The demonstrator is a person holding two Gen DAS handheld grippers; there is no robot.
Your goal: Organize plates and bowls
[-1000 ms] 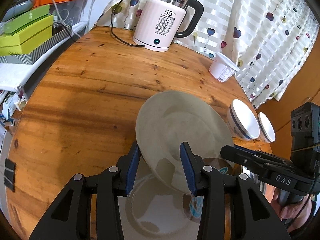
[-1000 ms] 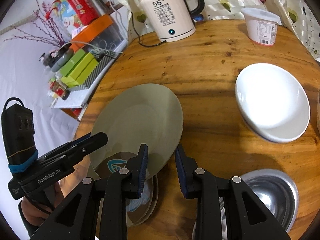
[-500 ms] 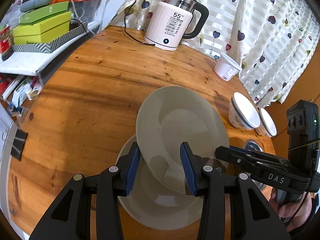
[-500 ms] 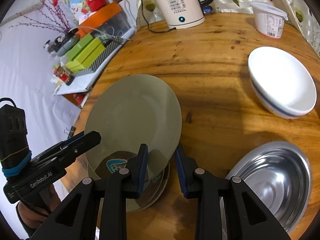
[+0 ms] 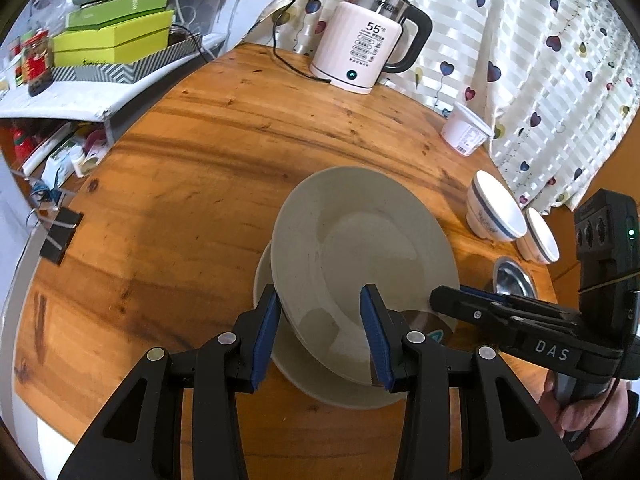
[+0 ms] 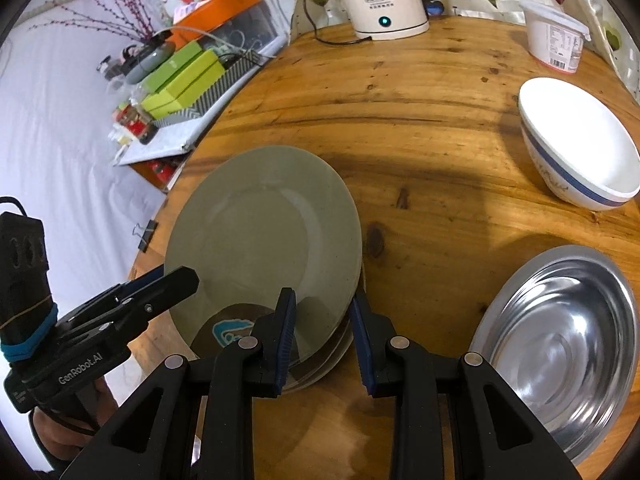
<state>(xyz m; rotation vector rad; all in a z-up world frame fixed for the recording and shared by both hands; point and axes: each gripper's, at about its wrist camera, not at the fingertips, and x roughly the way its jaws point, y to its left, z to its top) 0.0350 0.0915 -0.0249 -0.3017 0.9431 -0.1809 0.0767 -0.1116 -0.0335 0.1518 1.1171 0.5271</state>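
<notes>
A grey-green plate sits tilted on a stack of plates at the near edge of the round wooden table. My left gripper has its jaws on either side of the plate's near rim. My right gripper does the same on the opposite rim, and it shows in the left wrist view. Both look shut on the plate. A white bowl with a blue stripe, a second small bowl and a steel bowl stand to the right.
A white kettle with its cord stands at the far edge. A white tub stands near the curtain. Green boxes lie on a shelf to the left. A binder clip is clamped to the table's left edge.
Both grippers have drawn back and lowered the grey-green plate onto the stack. More of the table and the steel bowl has come into view.
</notes>
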